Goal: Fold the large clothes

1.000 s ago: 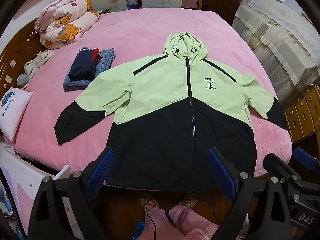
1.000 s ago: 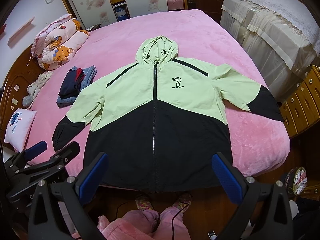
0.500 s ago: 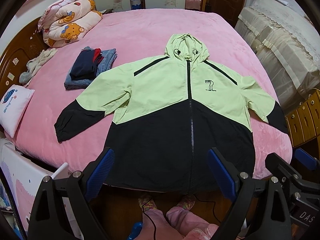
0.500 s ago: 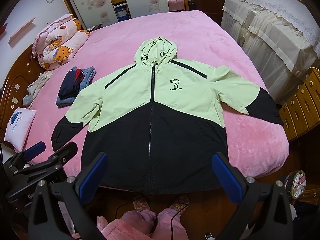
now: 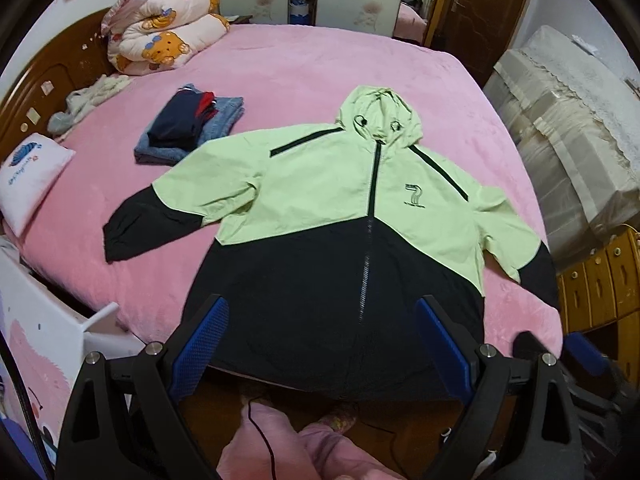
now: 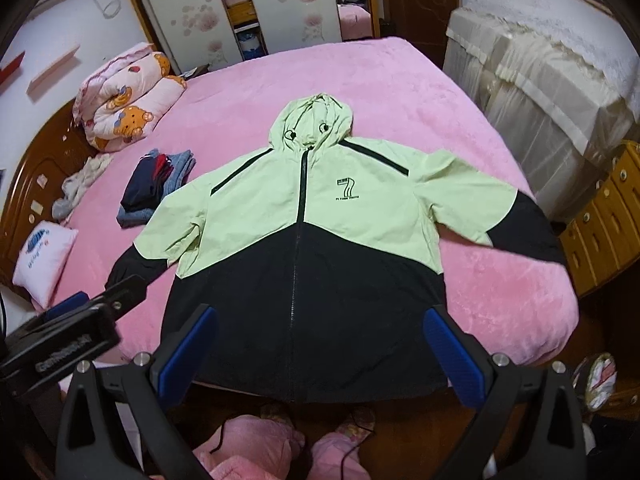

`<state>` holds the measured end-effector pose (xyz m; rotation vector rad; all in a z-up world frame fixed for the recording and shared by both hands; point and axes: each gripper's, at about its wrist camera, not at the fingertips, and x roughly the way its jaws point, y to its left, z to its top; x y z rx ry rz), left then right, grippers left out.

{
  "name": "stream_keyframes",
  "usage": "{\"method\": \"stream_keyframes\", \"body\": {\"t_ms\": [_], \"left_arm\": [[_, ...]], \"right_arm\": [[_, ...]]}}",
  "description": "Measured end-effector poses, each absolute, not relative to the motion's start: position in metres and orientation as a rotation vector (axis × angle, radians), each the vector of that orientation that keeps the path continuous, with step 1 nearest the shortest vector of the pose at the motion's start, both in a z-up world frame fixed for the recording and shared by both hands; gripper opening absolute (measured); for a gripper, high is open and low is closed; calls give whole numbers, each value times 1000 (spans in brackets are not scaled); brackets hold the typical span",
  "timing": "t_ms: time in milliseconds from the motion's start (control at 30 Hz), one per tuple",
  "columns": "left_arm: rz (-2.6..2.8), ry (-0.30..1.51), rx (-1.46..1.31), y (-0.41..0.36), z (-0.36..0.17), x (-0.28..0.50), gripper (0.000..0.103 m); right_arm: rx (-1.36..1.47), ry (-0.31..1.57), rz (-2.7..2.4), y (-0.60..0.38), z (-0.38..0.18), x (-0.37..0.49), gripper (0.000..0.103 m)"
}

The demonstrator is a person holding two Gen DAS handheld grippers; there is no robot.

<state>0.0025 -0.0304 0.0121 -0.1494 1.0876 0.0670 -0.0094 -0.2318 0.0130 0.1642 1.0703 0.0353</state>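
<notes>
Left wrist view shows our left gripper (image 5: 322, 338) hanging above the foot of the bed (image 5: 320, 64), jaws wide apart and holding nothing. Our right gripper (image 6: 320, 342) is likewise wide open and empty. The jacket (image 5: 352, 216) lies flat and zipped, front up, sleeves spread, hem at the near bed edge, hood pointing away. We judge folding has not begun; we are only lining up. Next we likely need to grasp a sleeve (image 5: 152, 222) and carry it across the chest.
</notes>
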Motion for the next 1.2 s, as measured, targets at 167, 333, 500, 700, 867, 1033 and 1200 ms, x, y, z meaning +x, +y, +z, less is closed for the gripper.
{"method": "stream_keyframes", "body": {"t_ms": [167, 333, 500, 700, 867, 1033, 1200], "left_arm": [[53, 1200, -145, -18, -11, 3, 93], [122, 1304, -277, 33, -42, 6, 93], [226, 1337, -429, 113, -77, 12, 93], [337, 1350, -580, 223, -117, 33, 93], [477, 1356, -734, 313, -163, 52, 93], [618, 1338, -935, 374, -213, 61, 83], [762, 1318, -999, 417, -254, 71, 83]], "right_arm": [[221, 1242, -53, -239, -27, 2, 103], [259, 1339, -132, -239, -61, 6, 103], [218, 1414, -166, -211, -87, 16, 103], [164, 1485, -152, -147, -107, 35, 103], [224, 1554, -166, -84, -122, 55, 103], [187, 1570, -115, -22, -126, 70, 102], [80, 1585, -54, 28, -125, 80, 102]]}}
